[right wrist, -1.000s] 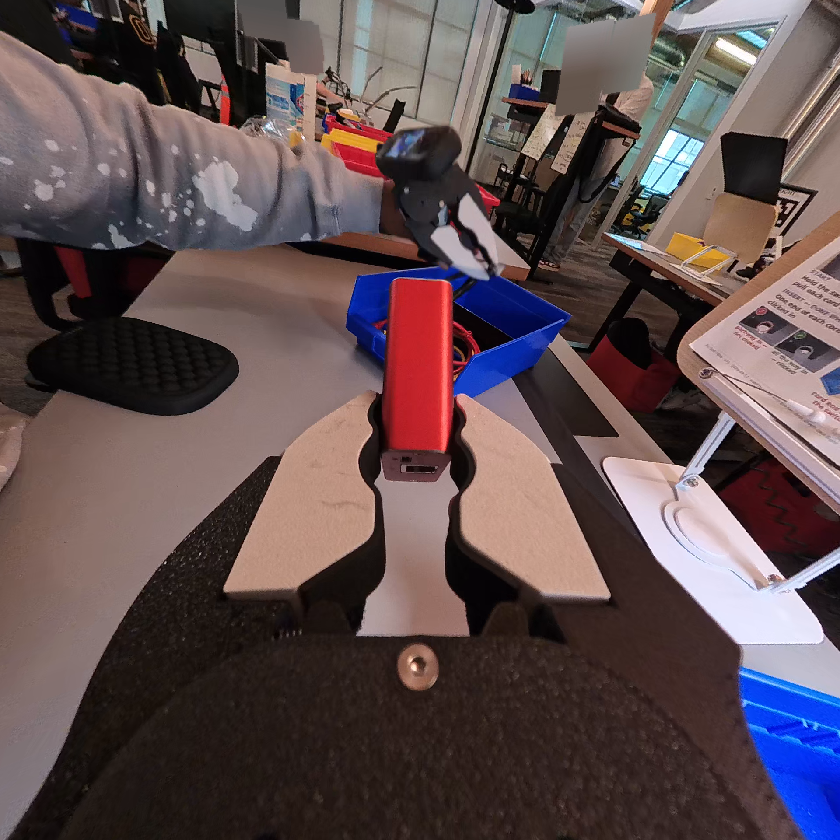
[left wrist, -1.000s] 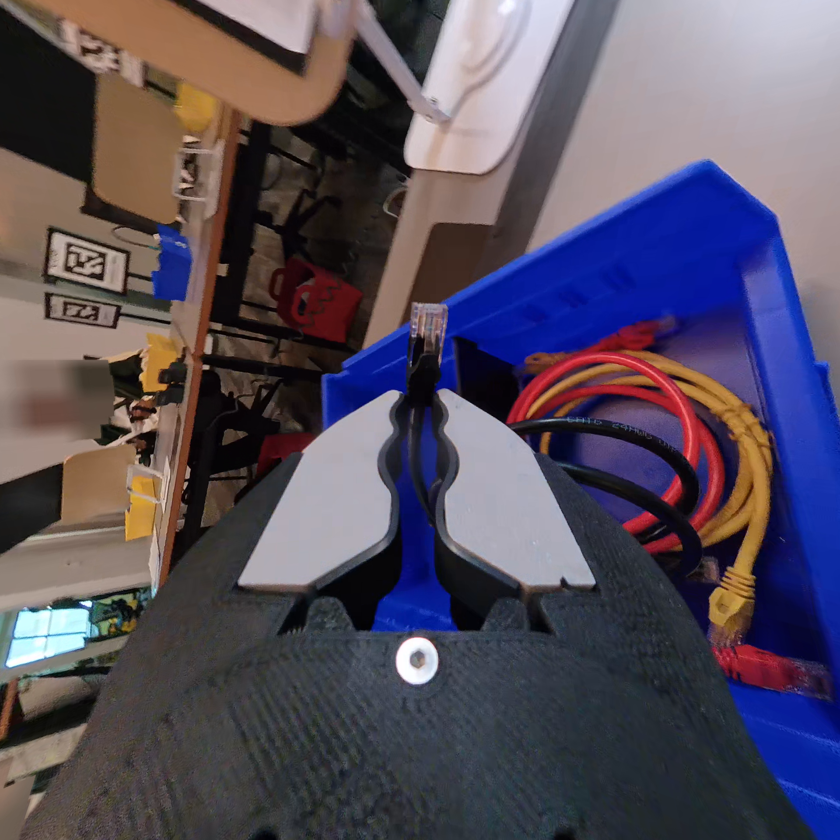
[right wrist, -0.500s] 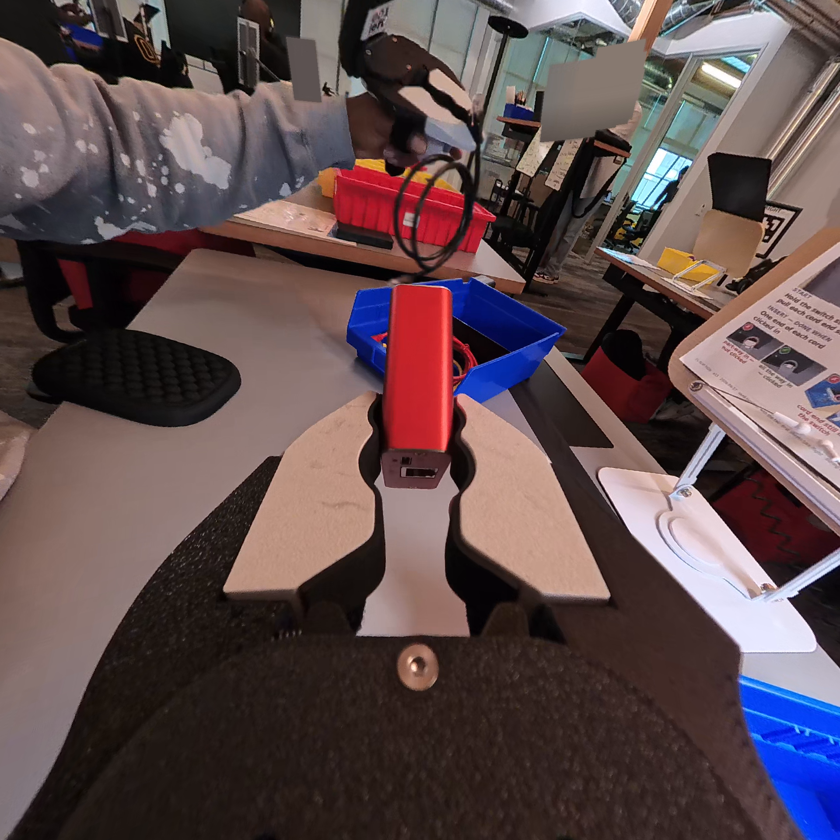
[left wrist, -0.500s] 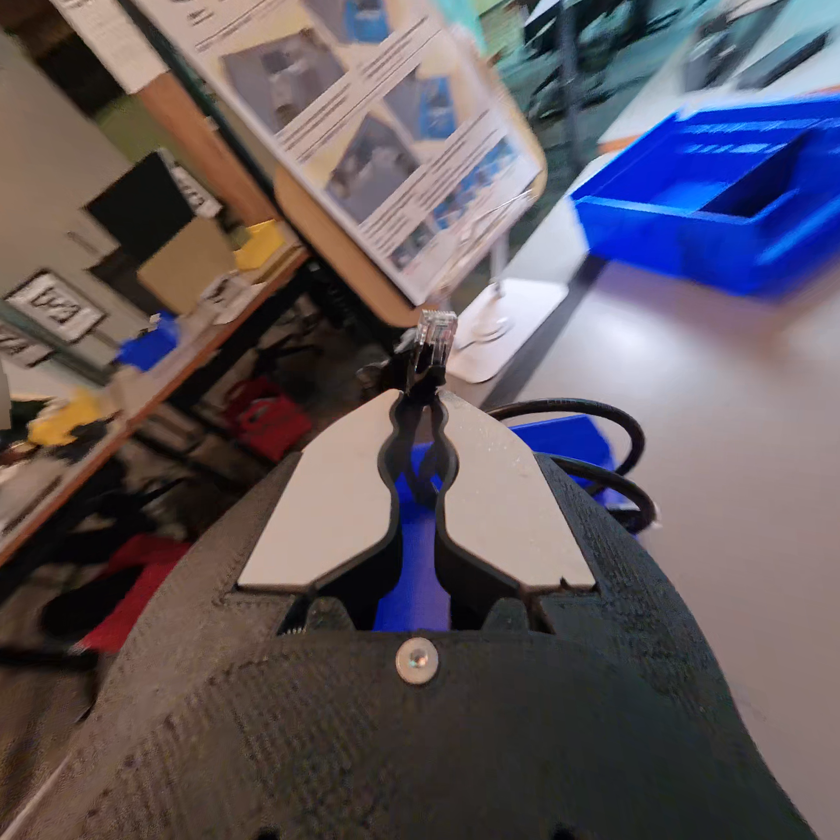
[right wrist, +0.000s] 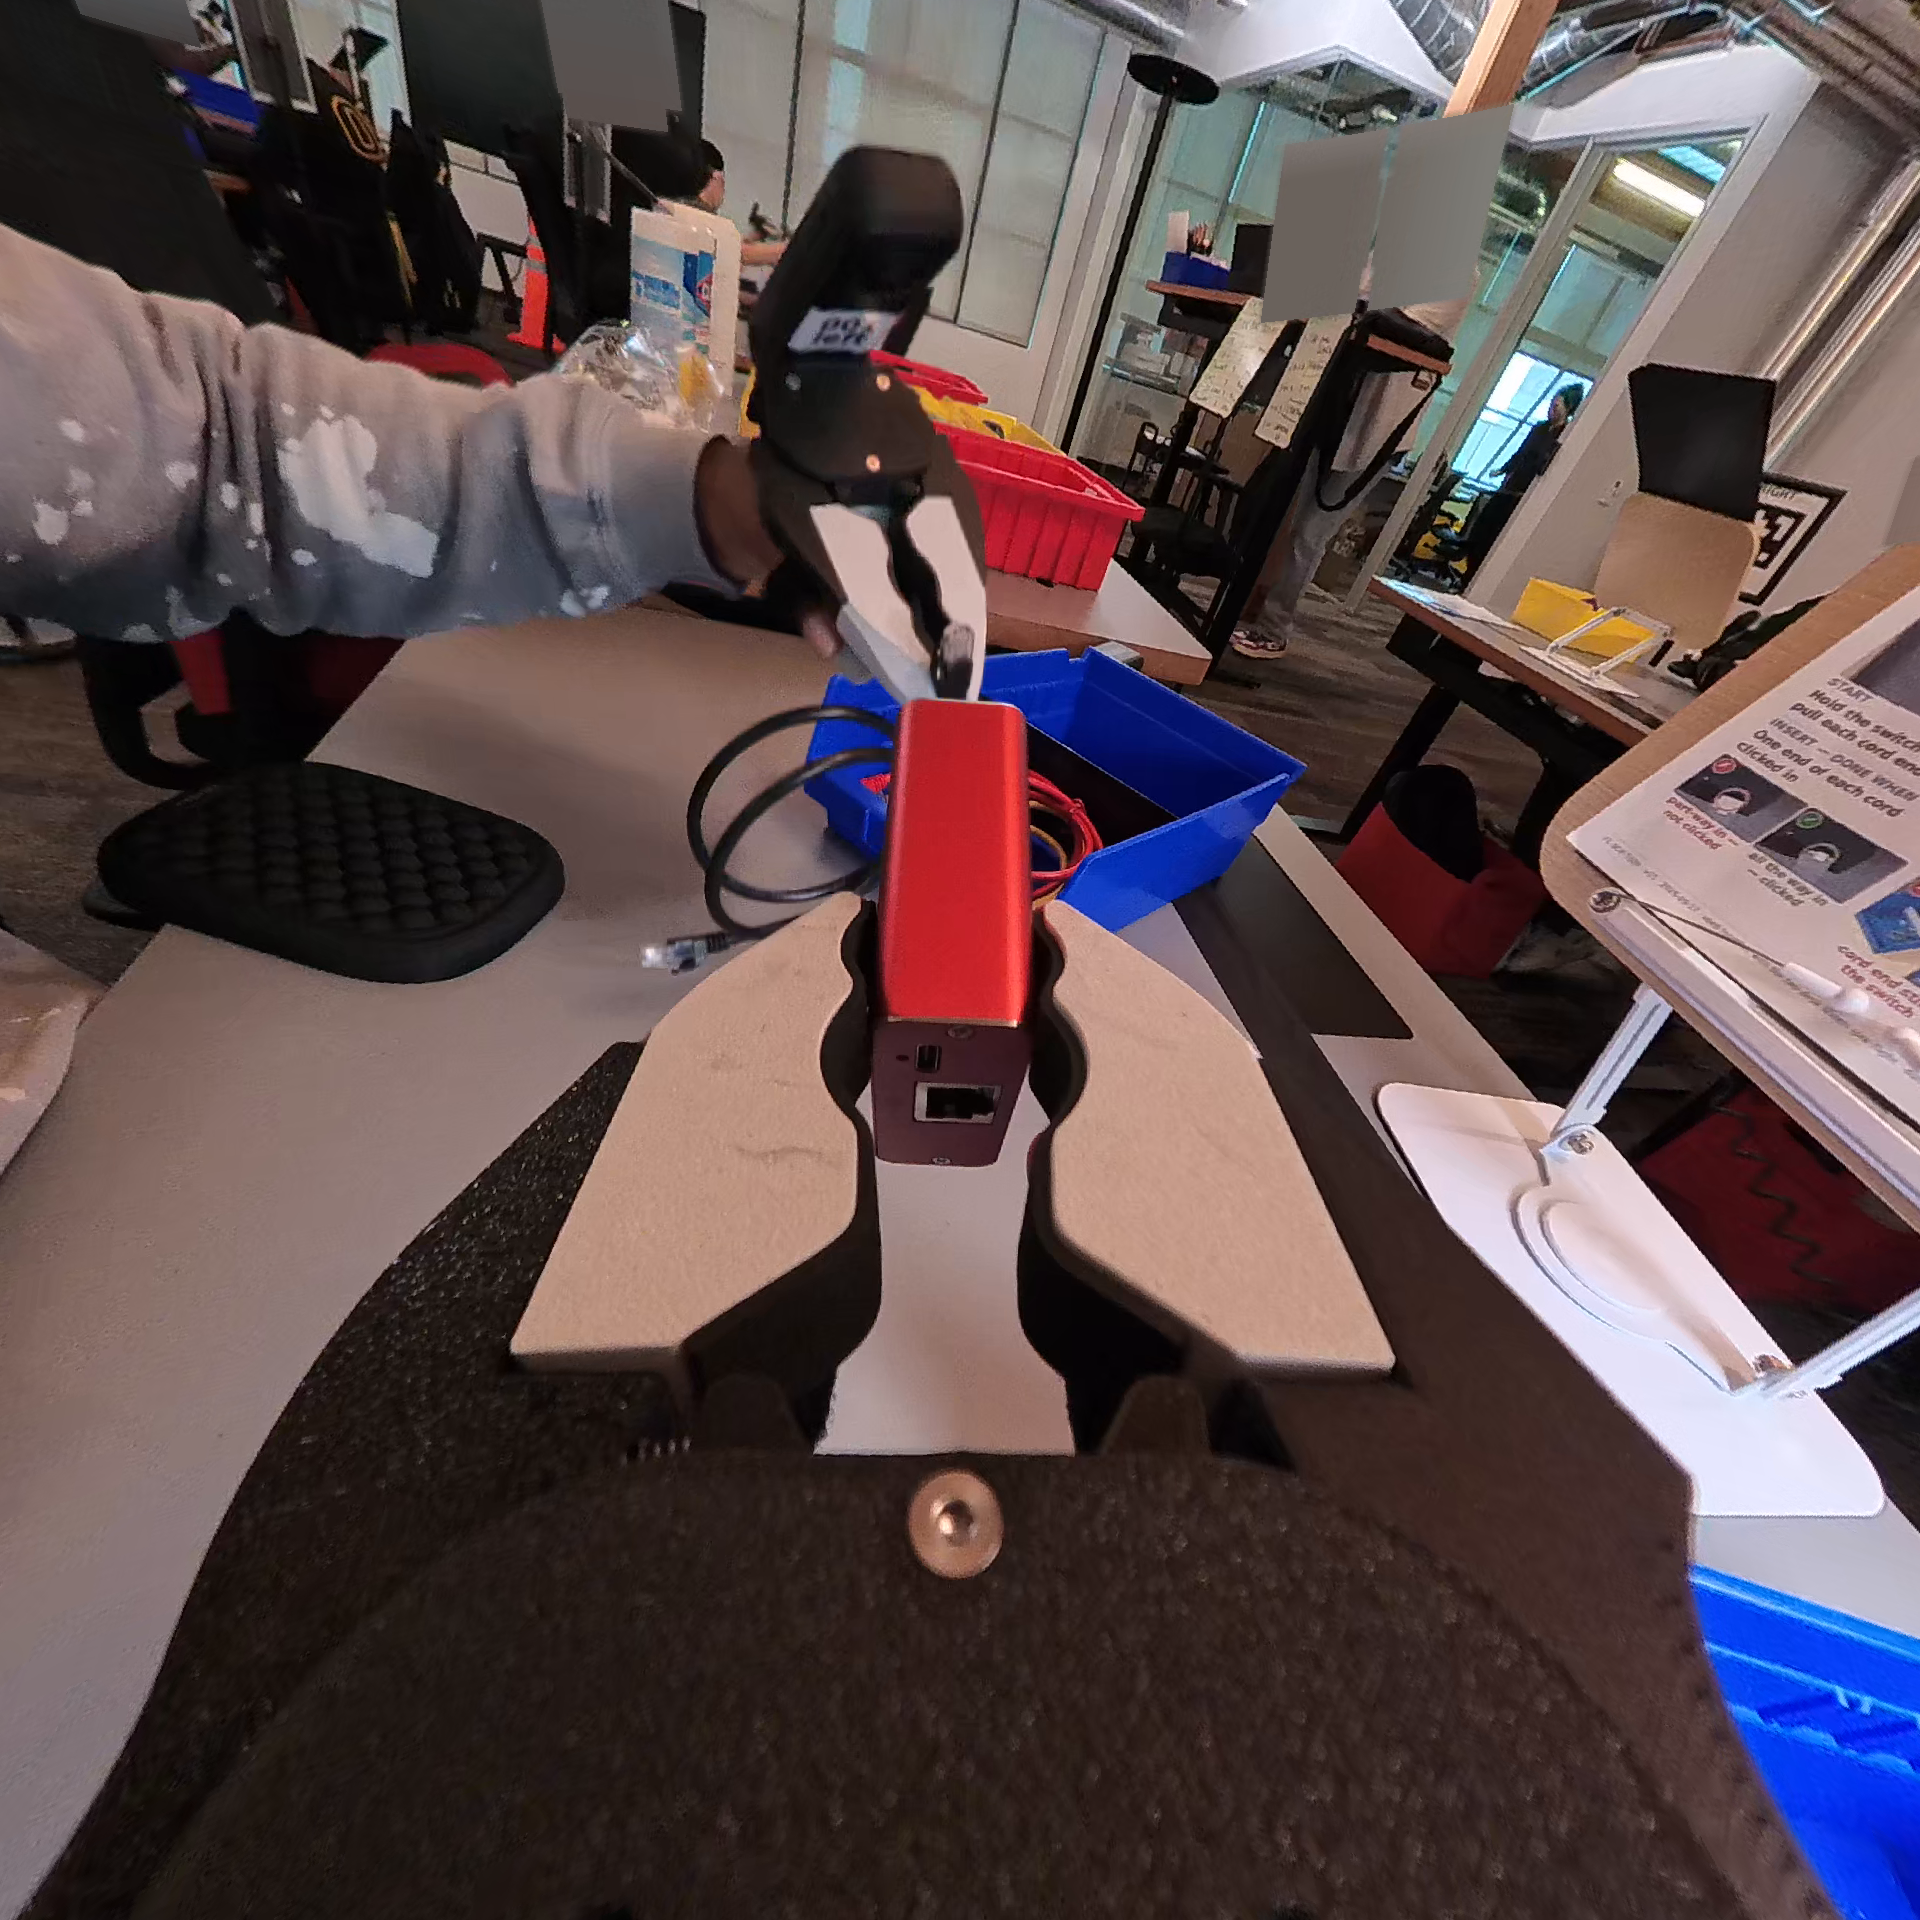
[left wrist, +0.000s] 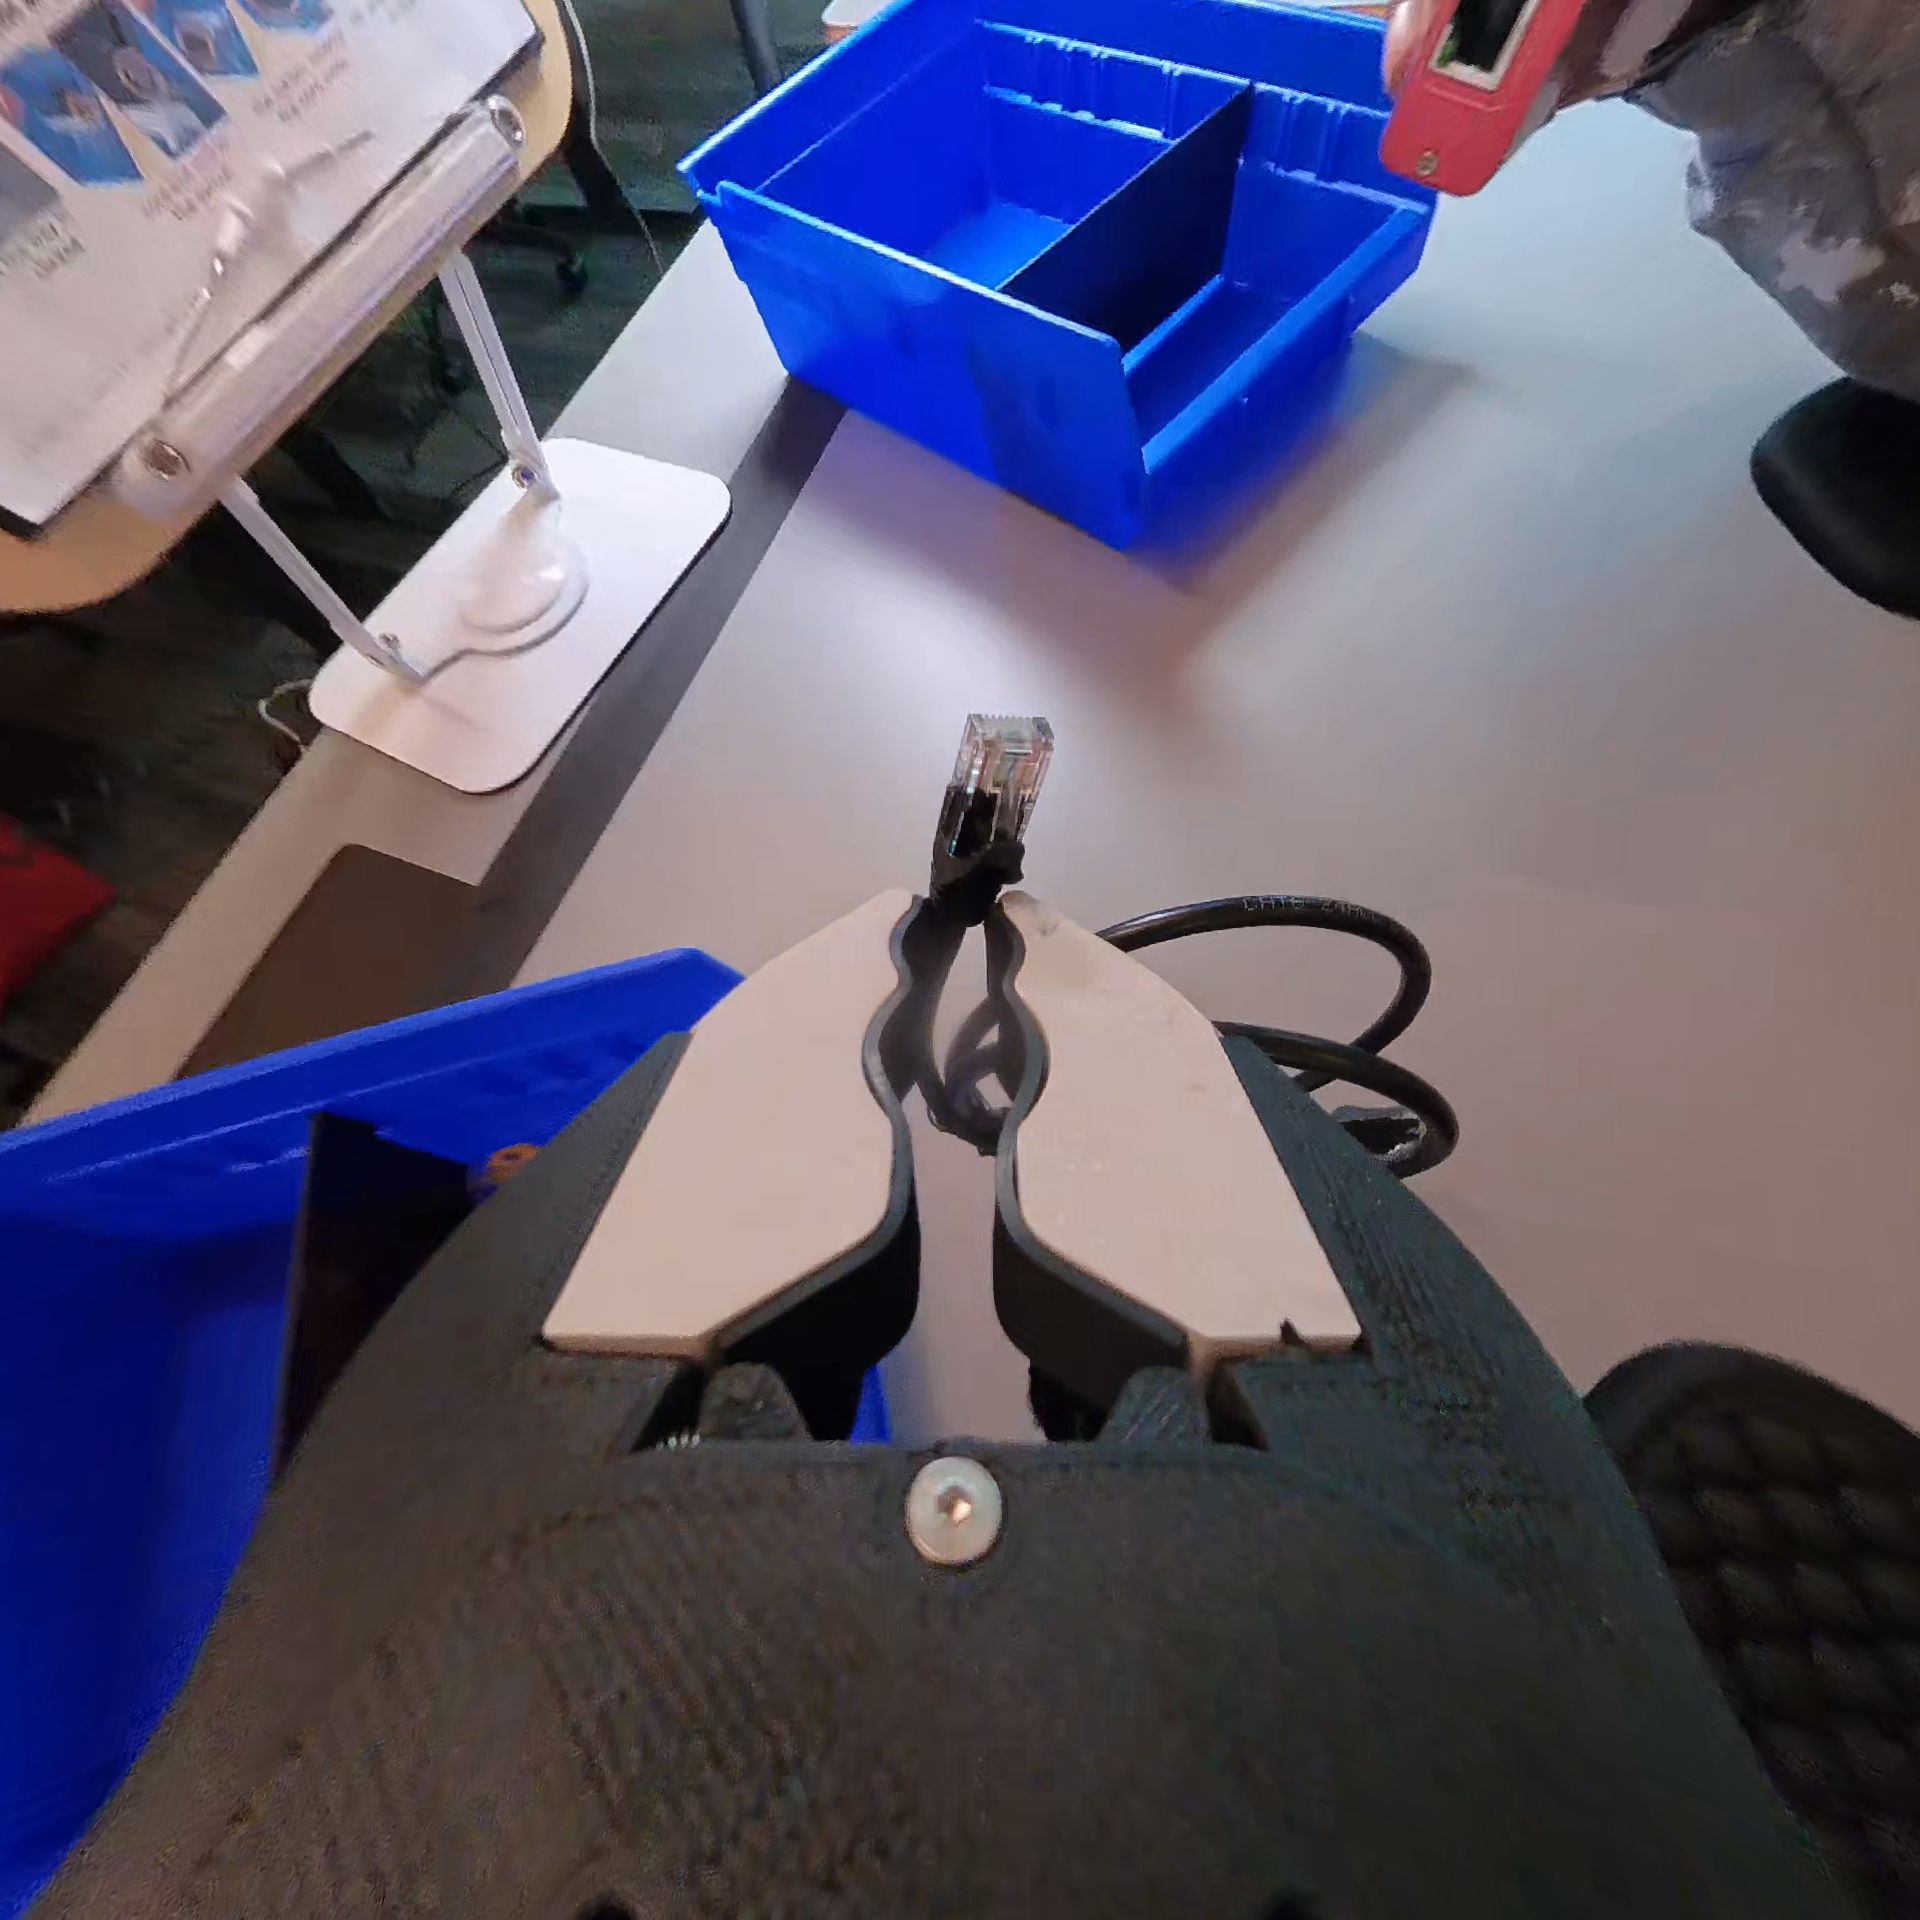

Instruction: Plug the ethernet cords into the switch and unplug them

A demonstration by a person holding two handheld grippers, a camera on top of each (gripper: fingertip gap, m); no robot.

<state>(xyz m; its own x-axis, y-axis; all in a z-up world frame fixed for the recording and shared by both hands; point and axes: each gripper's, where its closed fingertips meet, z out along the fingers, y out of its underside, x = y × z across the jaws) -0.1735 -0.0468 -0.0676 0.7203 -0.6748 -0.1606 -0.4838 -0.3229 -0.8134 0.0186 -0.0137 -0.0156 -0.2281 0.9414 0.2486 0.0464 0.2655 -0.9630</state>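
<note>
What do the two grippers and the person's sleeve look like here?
Both grippers, left gripper and right gripper, share one build: a rough black, textured printed body with a silver screw at the centre, and two flat pale grey fingers edged in wavy black rubber. Seen from the right wrist view, the left one carries a small white label. The sleeve is grey with white splotches.

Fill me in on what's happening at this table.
A person is working with two tools. The left hand-held gripper is shut on a black ethernet cord just behind its clear plug, which points forward, not yet in any port. The right hand-held gripper is shut on a red switch, held above the grey table. The cord's other plug lies loose on the table. More cords sit in a blue bin.
</note>
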